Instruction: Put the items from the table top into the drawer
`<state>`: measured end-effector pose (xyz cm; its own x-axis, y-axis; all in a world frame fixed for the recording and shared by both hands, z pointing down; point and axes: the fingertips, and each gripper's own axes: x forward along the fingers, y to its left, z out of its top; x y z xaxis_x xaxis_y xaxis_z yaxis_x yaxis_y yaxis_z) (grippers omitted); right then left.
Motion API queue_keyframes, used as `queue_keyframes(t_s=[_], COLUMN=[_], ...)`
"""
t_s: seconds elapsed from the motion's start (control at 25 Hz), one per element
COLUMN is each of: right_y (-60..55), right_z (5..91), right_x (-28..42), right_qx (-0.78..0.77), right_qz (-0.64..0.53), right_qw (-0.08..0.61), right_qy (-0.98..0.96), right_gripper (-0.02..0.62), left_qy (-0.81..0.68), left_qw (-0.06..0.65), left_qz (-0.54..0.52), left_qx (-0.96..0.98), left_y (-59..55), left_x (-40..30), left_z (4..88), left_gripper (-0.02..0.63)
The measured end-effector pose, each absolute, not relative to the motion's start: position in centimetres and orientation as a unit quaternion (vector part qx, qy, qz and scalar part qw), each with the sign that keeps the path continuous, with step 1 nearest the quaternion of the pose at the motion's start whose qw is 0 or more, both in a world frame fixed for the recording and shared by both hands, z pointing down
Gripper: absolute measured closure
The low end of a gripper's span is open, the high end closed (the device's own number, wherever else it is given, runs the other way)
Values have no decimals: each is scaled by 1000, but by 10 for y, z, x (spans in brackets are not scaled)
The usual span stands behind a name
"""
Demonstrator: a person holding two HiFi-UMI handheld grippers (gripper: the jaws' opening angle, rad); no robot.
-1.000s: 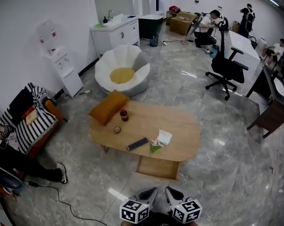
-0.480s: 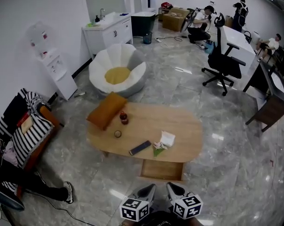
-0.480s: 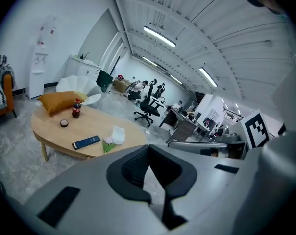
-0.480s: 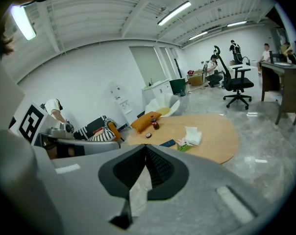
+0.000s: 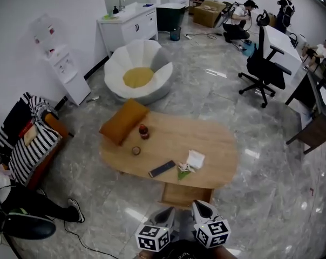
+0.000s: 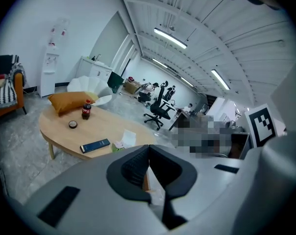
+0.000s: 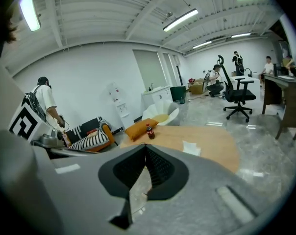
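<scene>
- Left gripper [image 5: 167,216] and right gripper [image 5: 202,209]: held low and side by side at the near edge of the head view, both pointing towards the table [image 5: 219,144]. Each gripper view shows its jaws pressed together with nothing between them. This reads as an approach posture, since every item lies well apart from the jaws.
- Drawer [image 5: 185,195]: pulled out from under the near long side of the table, open towards the person. As far as can be seen, it is bare inside. Standing open, it probably lets items be lowered straight in.
- Items to be stored: all lie on the pale oval table top, and none is in the drawer.
- Orange cushion [image 5: 123,121]: soft and bulky, at the far left end, overhanging the table edge.
- Cola bottle [image 5: 144,131]: small and dark with a red label, upright just beside the cushion.
- Round tin [image 5: 135,150]: low and small, standing alone nearer the person.
- Dark handset [image 5: 162,169]: thin, lying flat near the near edge. Whether it is a phone or a remote cannot be told.
- White tissue packet [image 5: 195,158] and green scrap [image 5: 183,170]: light and crumpled, close together, lying just behind the drawer.
- Judged progress: the task stands at its start.
</scene>
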<state>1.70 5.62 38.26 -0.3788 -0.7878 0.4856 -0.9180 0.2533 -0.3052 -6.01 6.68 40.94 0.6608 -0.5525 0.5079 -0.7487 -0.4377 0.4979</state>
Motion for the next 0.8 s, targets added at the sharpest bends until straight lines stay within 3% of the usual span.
queue_keyframes(t_s=[0.6, 0.68, 0.8], right_y=[-5, -12, -24], right_z=[448, 458, 475], right_x=[31, 33, 38], right_qx=[466, 459, 460], right_qz=[344, 360, 381], right_qw=[183, 187, 191], right_qy=[-795, -790, -779], right_gripper=[592, 511, 480], left_qy=[-461, -463, -465], left_qw=[373, 382, 395], left_qz=[156, 156, 166], left_qx=[790, 784, 775], left_y=[-4, -9, -15], left_x=[-30, -29, -27], left_z=[451, 458, 475], left_gripper=[595, 594, 594])
